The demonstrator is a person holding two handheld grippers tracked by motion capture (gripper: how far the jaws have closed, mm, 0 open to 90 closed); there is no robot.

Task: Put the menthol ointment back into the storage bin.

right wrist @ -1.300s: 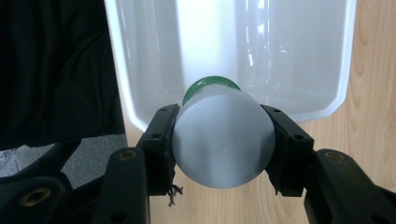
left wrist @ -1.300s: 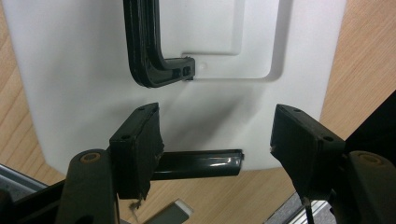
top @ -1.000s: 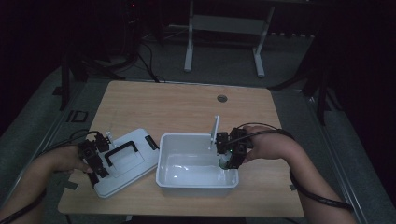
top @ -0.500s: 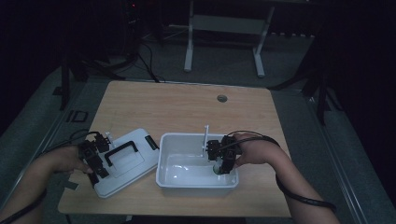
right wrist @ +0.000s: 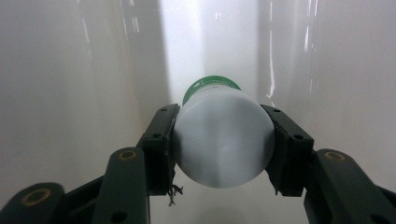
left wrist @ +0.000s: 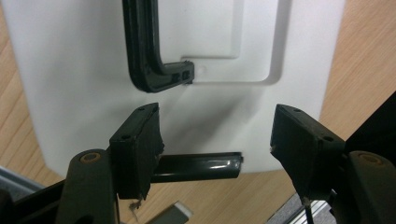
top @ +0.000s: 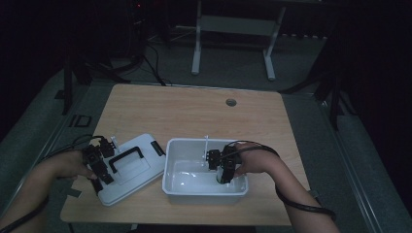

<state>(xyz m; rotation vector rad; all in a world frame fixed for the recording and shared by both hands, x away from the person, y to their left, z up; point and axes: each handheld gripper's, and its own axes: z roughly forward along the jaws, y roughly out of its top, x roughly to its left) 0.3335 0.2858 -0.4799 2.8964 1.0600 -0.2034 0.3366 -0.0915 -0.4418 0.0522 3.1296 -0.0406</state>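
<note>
A white plastic bin (top: 204,195) stands at the table's front middle. My right gripper (top: 221,171) reaches down inside it, shut on a white bottle (right wrist: 219,154) with a green cap (right wrist: 210,88) that points at the bin's wall. My right gripper (right wrist: 223,135) has both pads pressed on the bottle's sides. Left of the bin lies a white lid (top: 143,167) with a black handle (top: 125,158). My left gripper (top: 104,165) hovers over the lid's left part. In the left gripper view, my left gripper (left wrist: 217,135) is open with nothing between the jaws, and the handle's end (left wrist: 154,79) lies just ahead.
The wooden table (top: 194,116) has a round cable hole (top: 231,102) at the back. A black latch bar (left wrist: 196,167) sits on the lid's near edge by my left jaw. Cables (top: 145,68) and a metal stand (top: 233,43) are on the floor beyond.
My right gripper has sunk down and leftward into the bin with the bottle. The left gripper and the lid have stayed put.
</note>
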